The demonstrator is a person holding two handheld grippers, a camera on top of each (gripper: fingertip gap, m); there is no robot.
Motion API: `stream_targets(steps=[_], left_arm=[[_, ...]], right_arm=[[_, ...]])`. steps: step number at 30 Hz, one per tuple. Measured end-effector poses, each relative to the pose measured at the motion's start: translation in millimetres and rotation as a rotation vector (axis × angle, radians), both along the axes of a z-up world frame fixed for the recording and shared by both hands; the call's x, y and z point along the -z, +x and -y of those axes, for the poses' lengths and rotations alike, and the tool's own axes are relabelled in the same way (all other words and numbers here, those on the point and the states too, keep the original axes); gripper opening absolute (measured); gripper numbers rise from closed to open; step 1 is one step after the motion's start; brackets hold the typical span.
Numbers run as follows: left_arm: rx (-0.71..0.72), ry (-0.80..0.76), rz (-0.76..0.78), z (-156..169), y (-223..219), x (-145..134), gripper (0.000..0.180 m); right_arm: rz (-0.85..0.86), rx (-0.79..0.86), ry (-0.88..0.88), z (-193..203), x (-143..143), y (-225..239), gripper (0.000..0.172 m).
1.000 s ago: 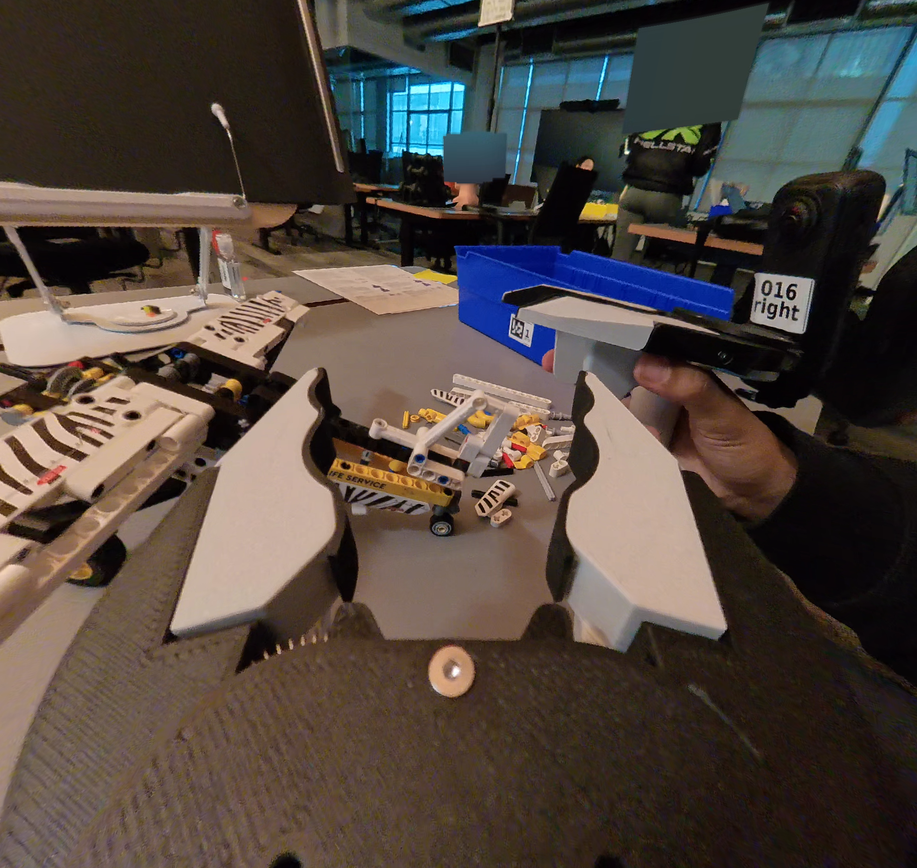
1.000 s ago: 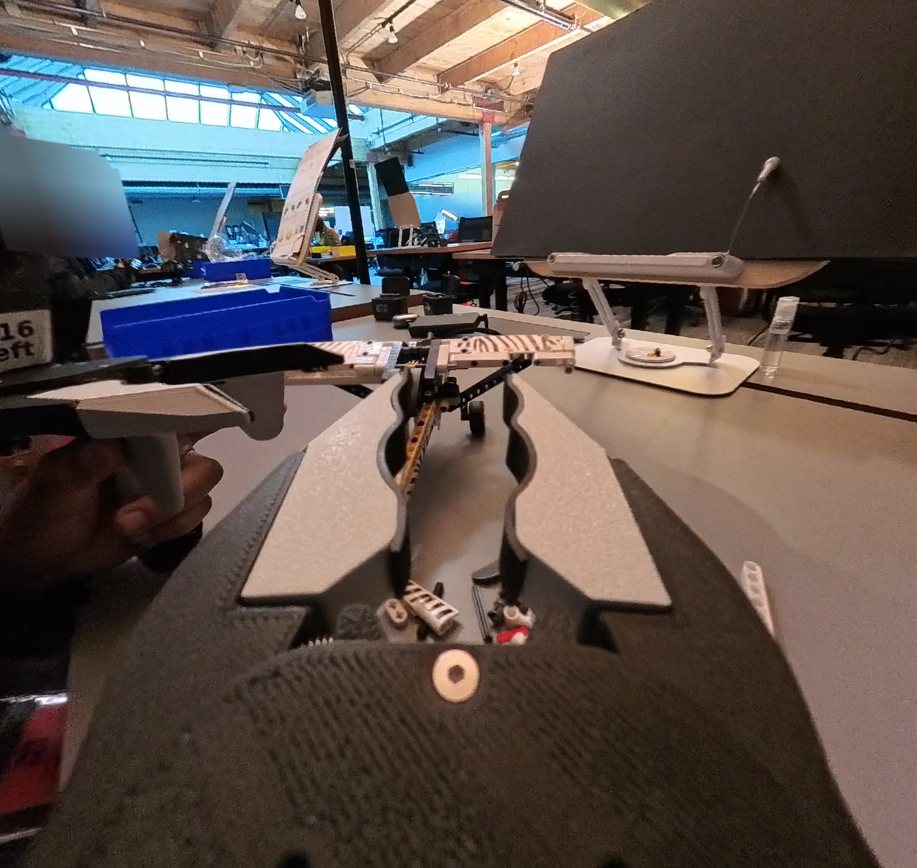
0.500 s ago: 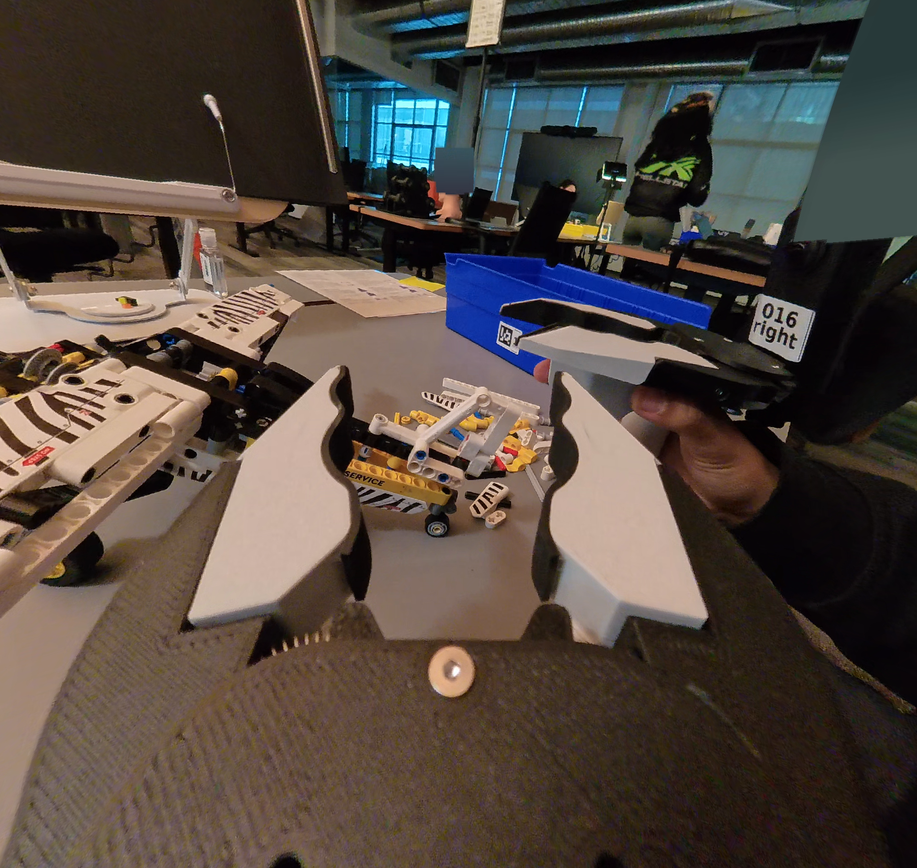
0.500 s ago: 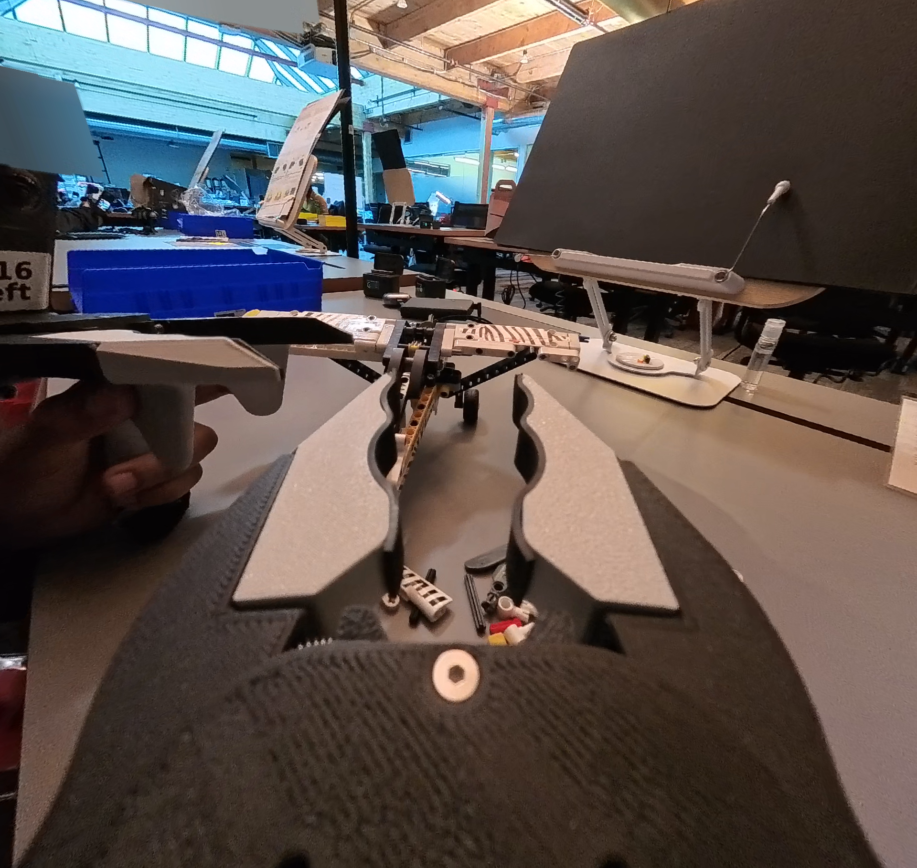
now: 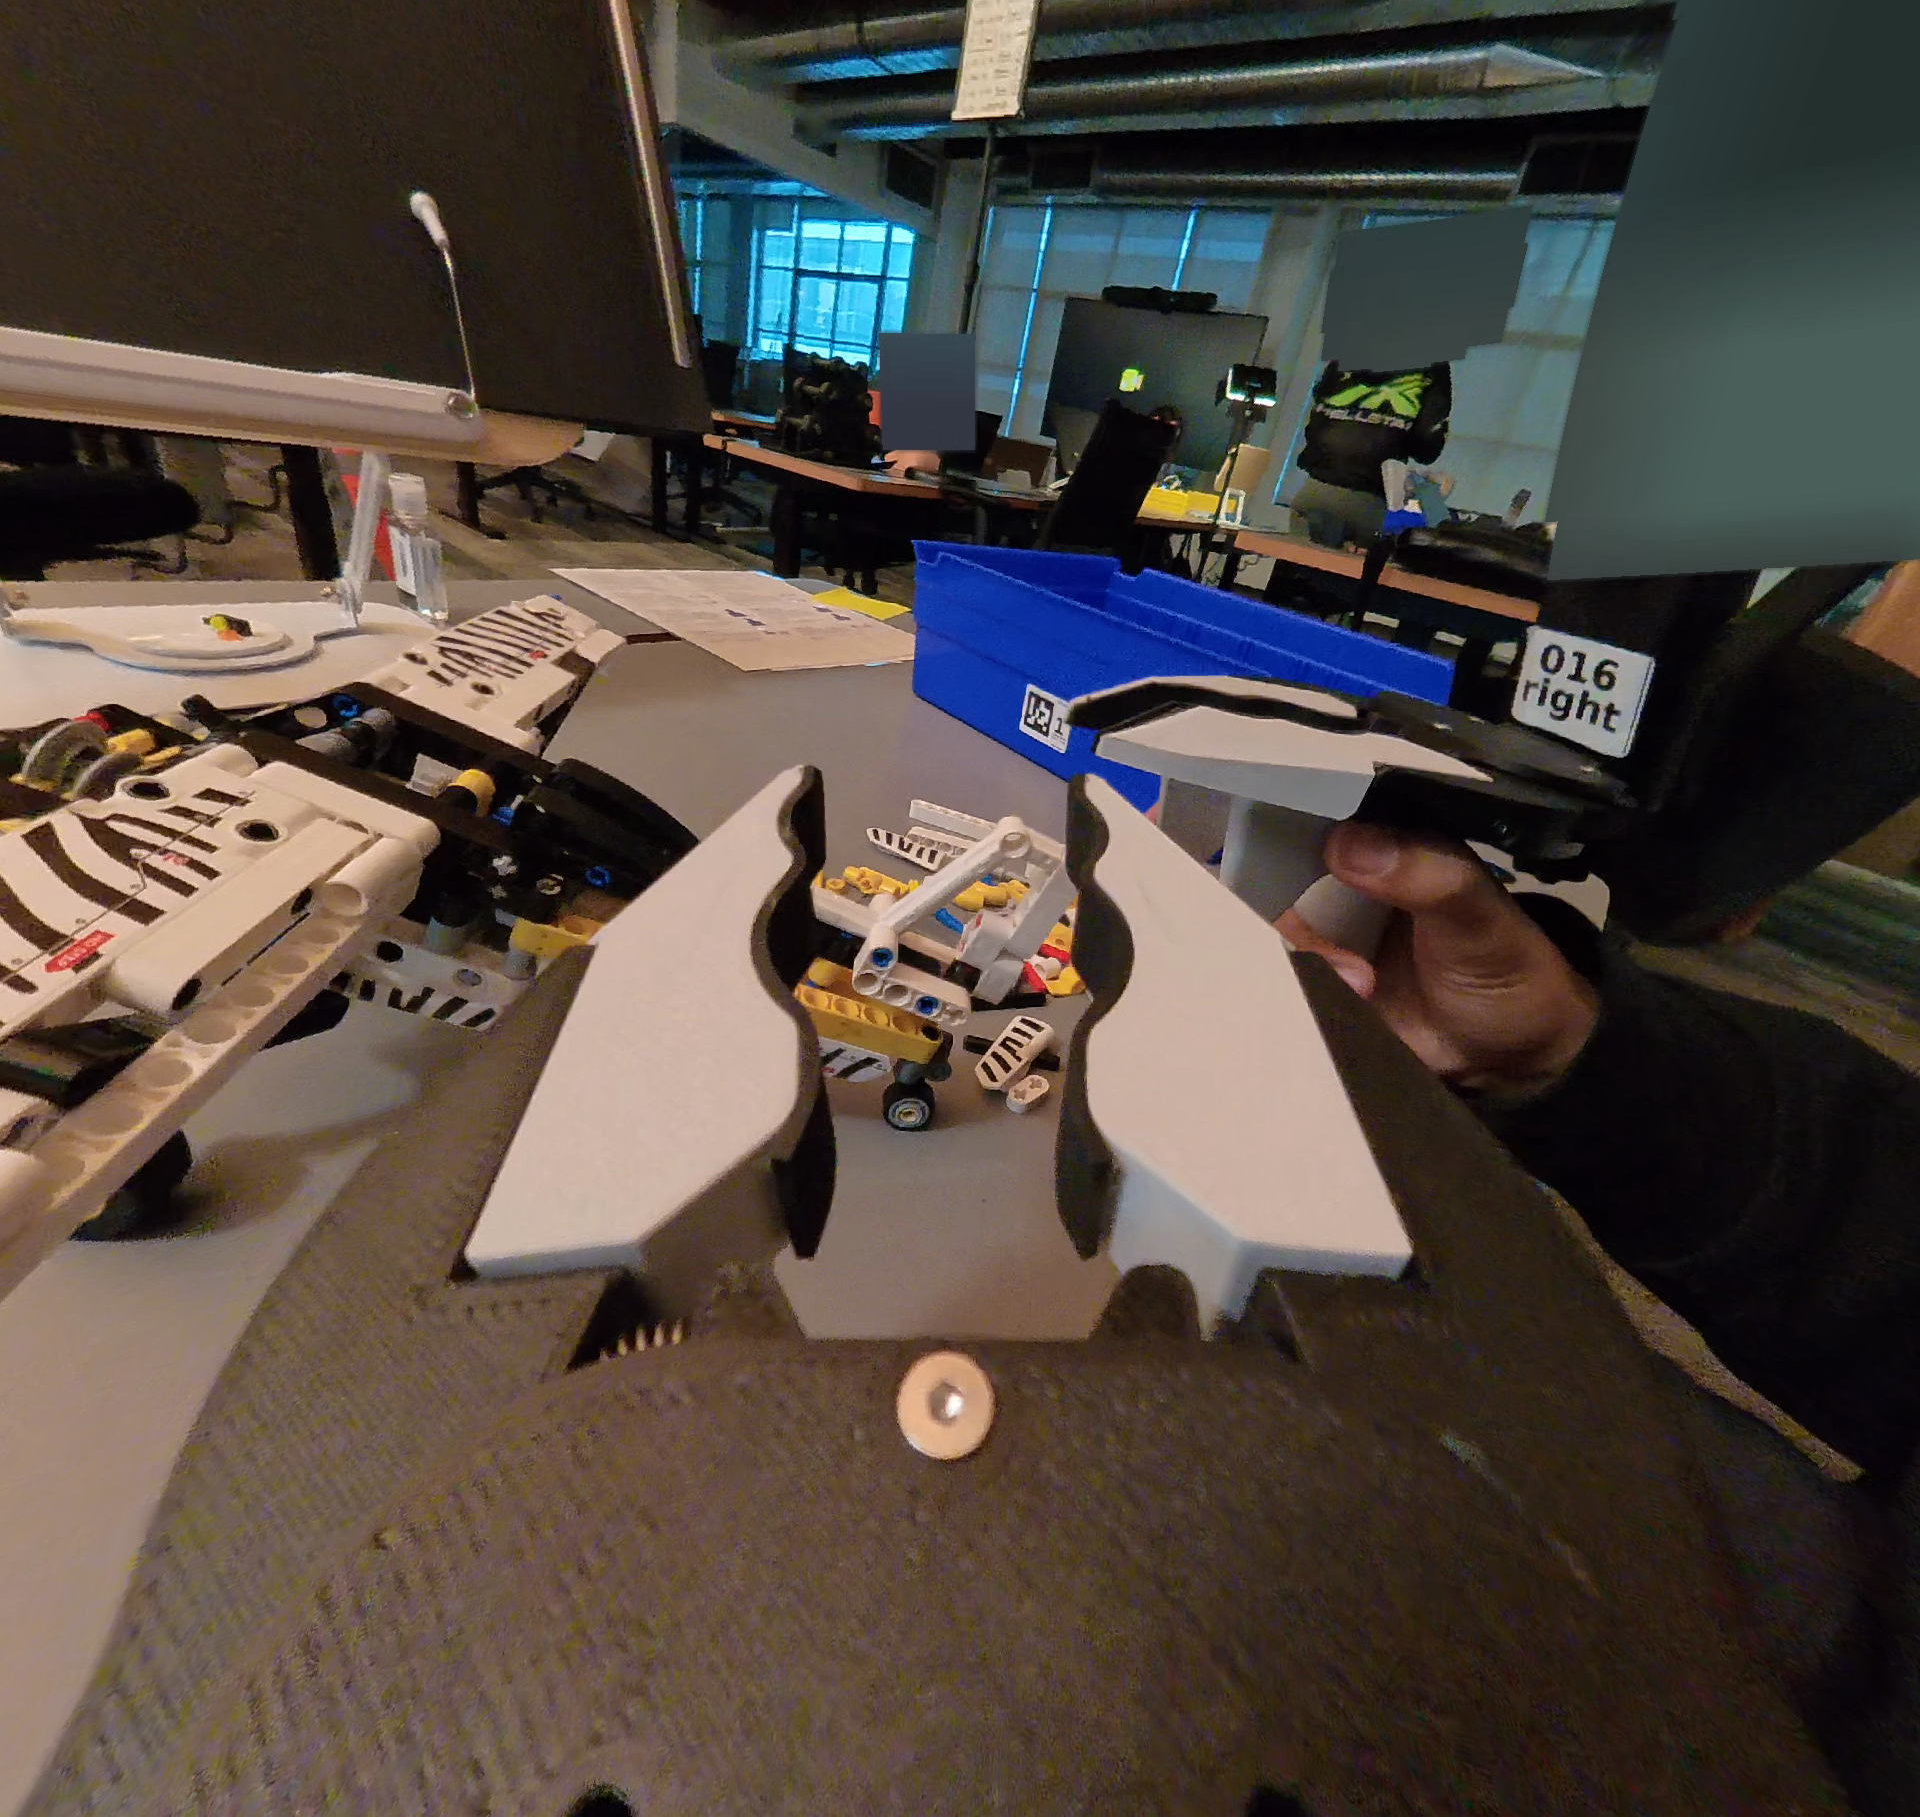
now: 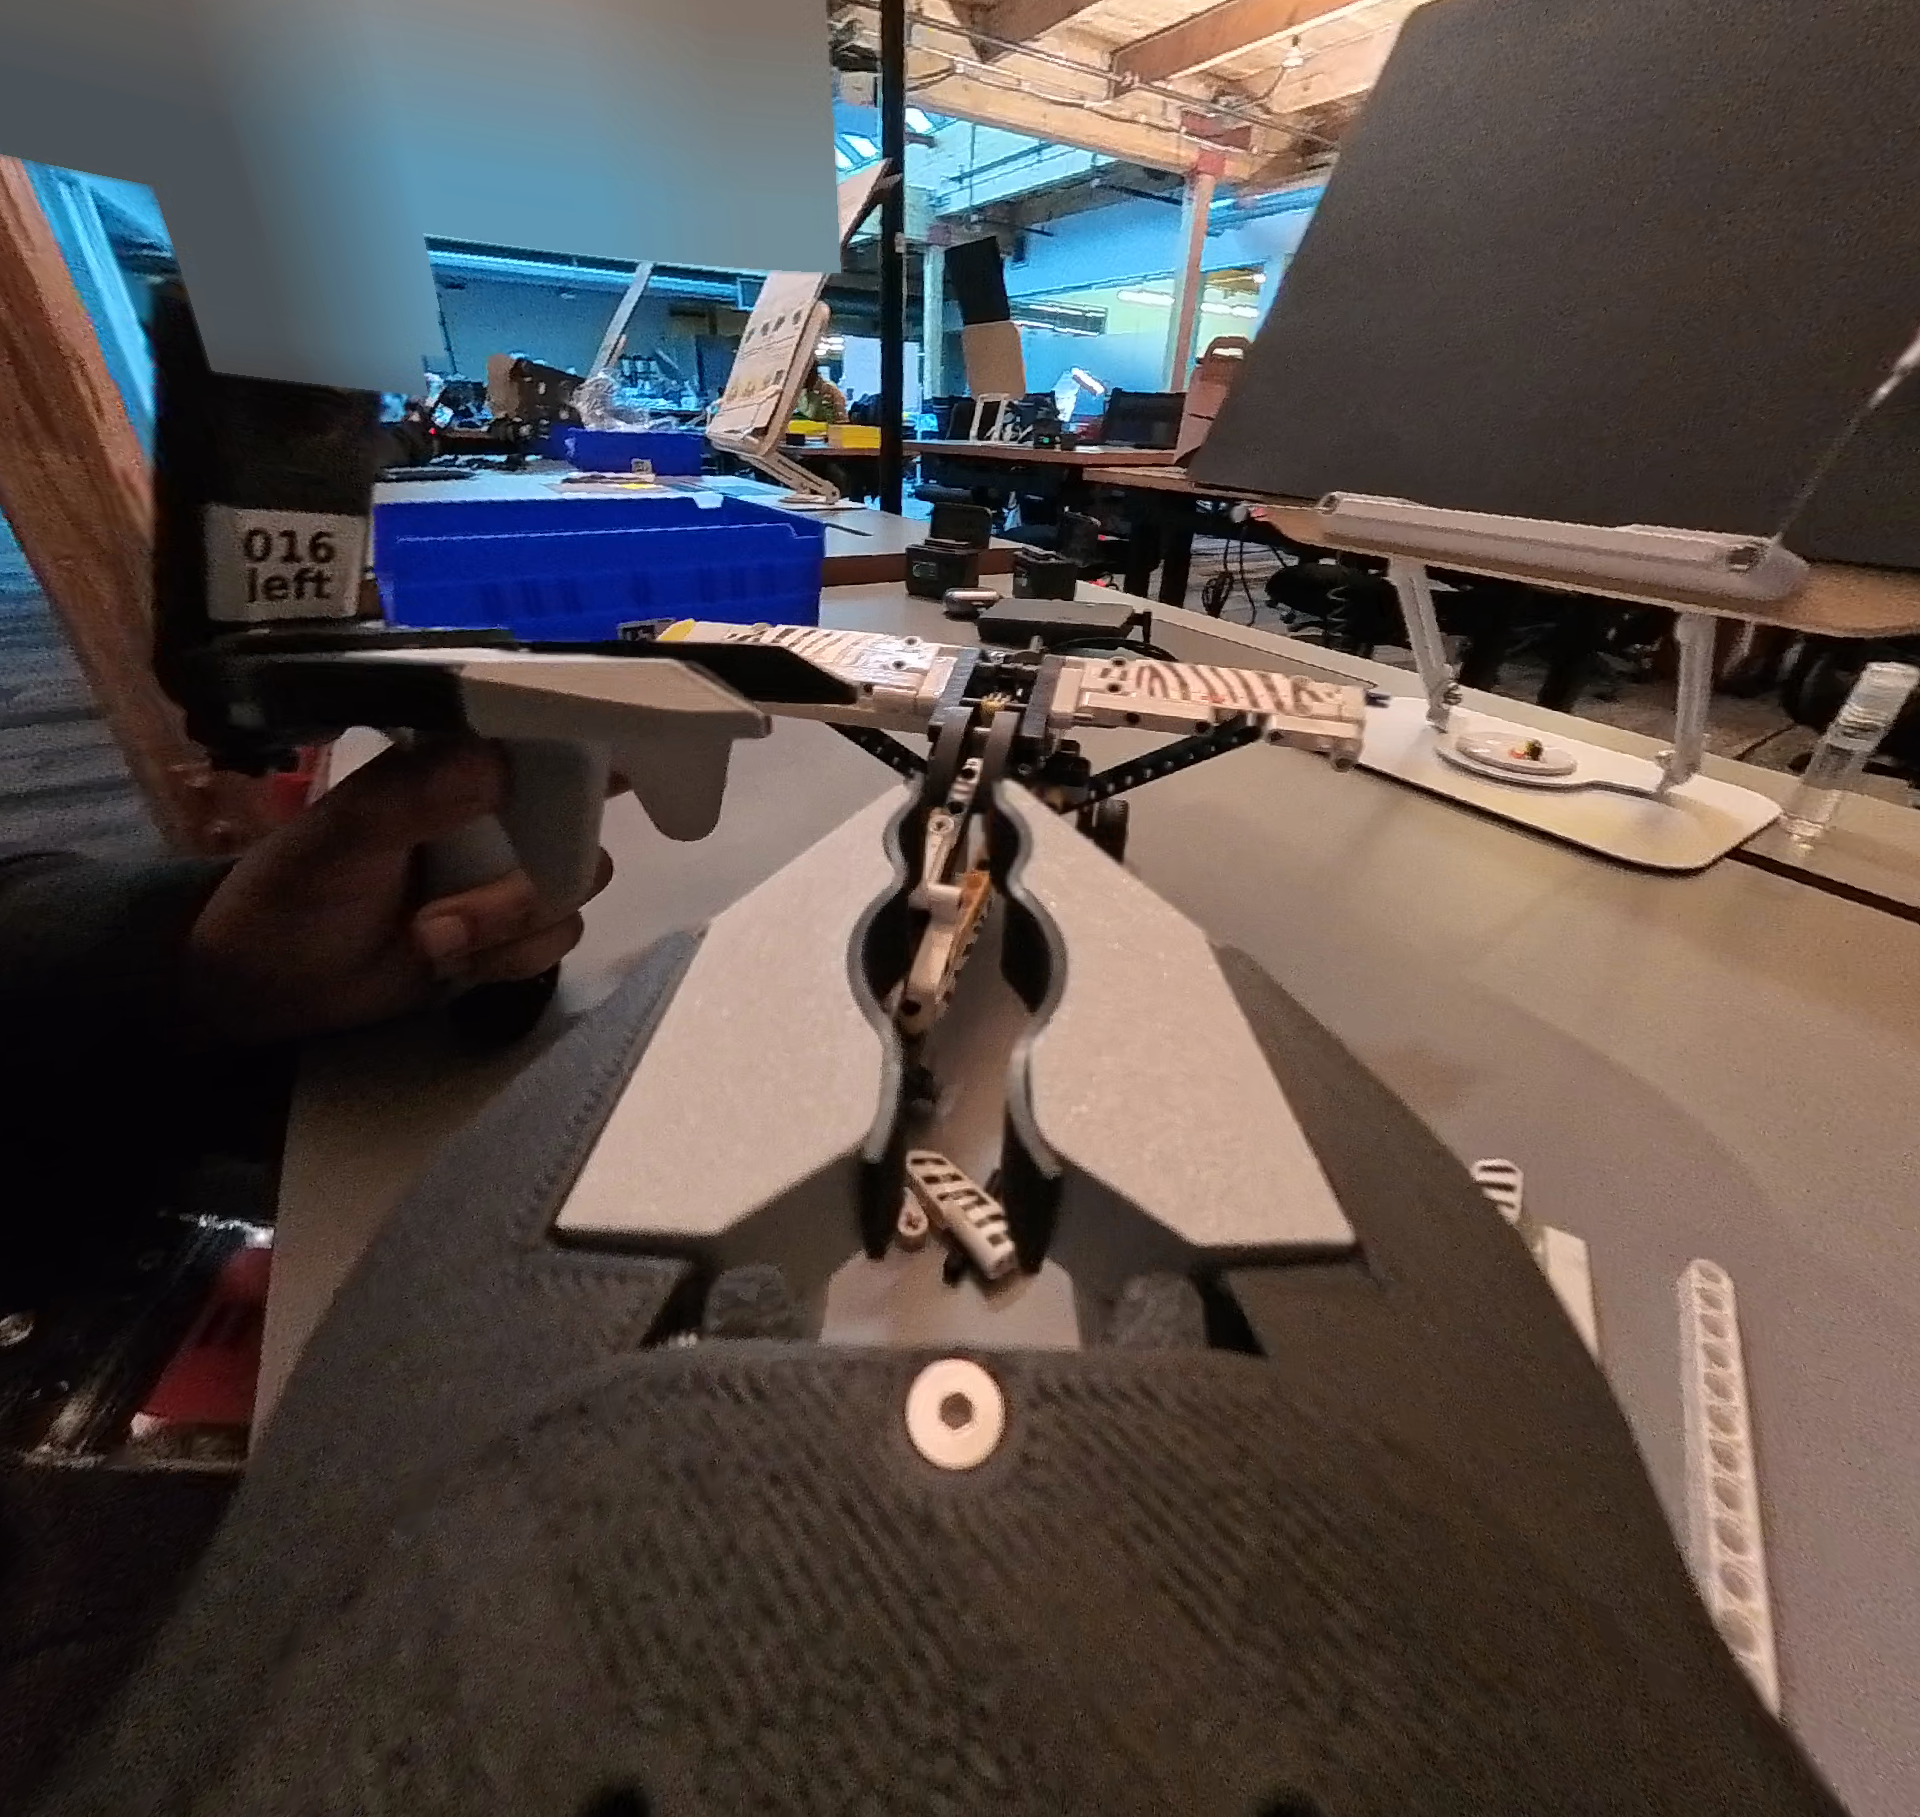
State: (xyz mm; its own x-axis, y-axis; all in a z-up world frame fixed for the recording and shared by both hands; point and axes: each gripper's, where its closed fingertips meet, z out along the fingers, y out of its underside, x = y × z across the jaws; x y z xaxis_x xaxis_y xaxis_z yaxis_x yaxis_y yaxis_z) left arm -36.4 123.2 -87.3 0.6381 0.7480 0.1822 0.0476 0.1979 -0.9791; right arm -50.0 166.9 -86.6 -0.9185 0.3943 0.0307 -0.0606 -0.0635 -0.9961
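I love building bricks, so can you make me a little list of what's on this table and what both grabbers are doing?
Left gripper: open, nothing between its fingers, facing the brick pile
Right gripper: nearly shut, in the air over the brick pile
Zebra-striped model: to the left of the pile
Blue bin: behind the pile
Table: grey

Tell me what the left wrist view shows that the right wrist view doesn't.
Only the left wrist view shows the pile of loose yellow and white toy bricks, the printed sheet, and the right gripper from outside. Only the right wrist view shows the left gripper from outside, a long white beam lying on the table, and black boxes behind. Both show the zebra-striped toy model, the blue bin, the white stand and the small clear bottle.
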Motion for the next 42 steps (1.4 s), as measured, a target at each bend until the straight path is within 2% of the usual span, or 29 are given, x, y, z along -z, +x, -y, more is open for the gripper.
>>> stream_targets(steps=[2, 4, 6, 7, 9, 16, 17, 18, 24, 27, 30, 35, 39, 42], left_arm=[[0.002, 0.015, 0.013, 1, -1, 1, 0.041], [-0.001, 0.013, 0.02, 1, -2, 1, 0.041], [0.004, 0.013, 0.038, -3, -4, 3, 0.031], [0.035, 0.011, 0.055, -8, -3, 5, 0.03], [0.077, 0.011, 0.073, -14, -1, 7, 0.029], [0.091, 0.053, 0.09, -12, -2, 7, 0.025], [0.09, 0.053, 0.09, -12, -2, 7, 0.018], [0.101, 0.052, 0.083, -13, -1, 6, 0.002], [0.115, 0.063, 0.106, -12, -3, 8, 0.002], [0.122, -0.043, 0.133, -15, -8, 14, 0.027], [0.186, -0.151, 0.152, -24, -9, 9, 0.04], [0.295, -0.289, 0.208, -37, -12, -4, 0.04], [0.25, -0.455, 0.324, -26, -13, 11, 0.04], [0.184, -0.584, 0.32, -13, -9, 25, 0.037]], right_arm=[[-0.016, -0.003, 0.012, 1, 1, 3, 0.002], [0.016, 0.059, 0.036, -3, 4, -5, 0.006], [0.102, 0.162, 0.094, -11, 11, -17, 0.036], [0.143, 0.175, 0.119, -12, 17, -16, 0.041], [0.183, 0.137, 0.107, -8, 21, -4, 0.039], [0.131, 0.079, 0.131, 5, 22, 10, 0.034], [0.13, 0.077, 0.127, 5, 21, 11, 0.033], [0.129, 0.074, 0.121, 4, 20, 11, 0.031], [0.135, 0.048, 0.041, -3, 11, 13, 0.021], [0.106, 0.05, 0.041, -1, 10, 14, 0.021], [0.063, 0.085, 0.03, -2, 6, 14, 0.02], [0.025, 0.113, 0.037, -3, 5, 15, 0.022], [0.001, 0.136, 0.061, -1, 7, 15, 0.024], [-0.017, 0.146, 0.091, 2, 9, 16, 0.024]])
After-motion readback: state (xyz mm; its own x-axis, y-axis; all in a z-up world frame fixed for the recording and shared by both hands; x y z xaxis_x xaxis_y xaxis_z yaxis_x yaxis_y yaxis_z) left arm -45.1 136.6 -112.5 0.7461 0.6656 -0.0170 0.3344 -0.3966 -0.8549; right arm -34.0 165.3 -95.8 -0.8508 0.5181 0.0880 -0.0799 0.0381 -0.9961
